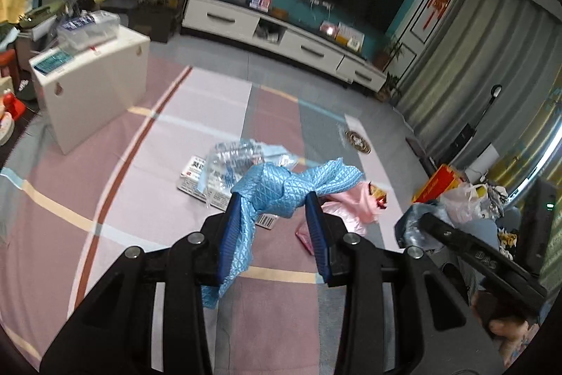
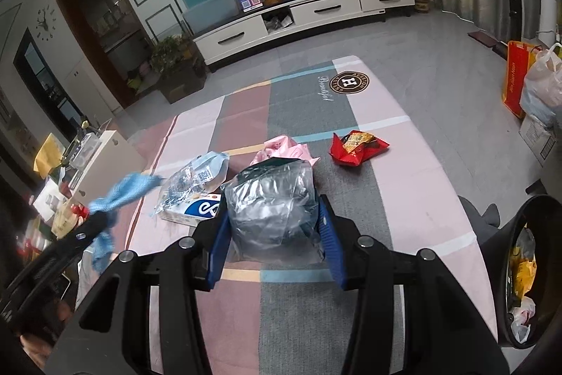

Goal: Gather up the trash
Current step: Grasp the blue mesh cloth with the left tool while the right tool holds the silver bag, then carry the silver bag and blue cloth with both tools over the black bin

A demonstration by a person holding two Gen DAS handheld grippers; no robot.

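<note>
Centre frame, the left gripper [image 1: 275,199] pinches the limp, light blue quilted cloth [image 1: 291,185] at its bunched middle, while the right gripper [image 2: 272,217] clamps a crinkly, slippery clear plastic bag [image 2: 270,195].

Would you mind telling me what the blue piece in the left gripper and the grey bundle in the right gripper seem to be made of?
The blue piece looks like thin quilted cloth or foil-like sheet: diamond embossing, soft sheen, limp folds. The grey bundle looks like thin glossy plastic film, probably a bag: crinkled, translucent, with sharp highlights.
</note>
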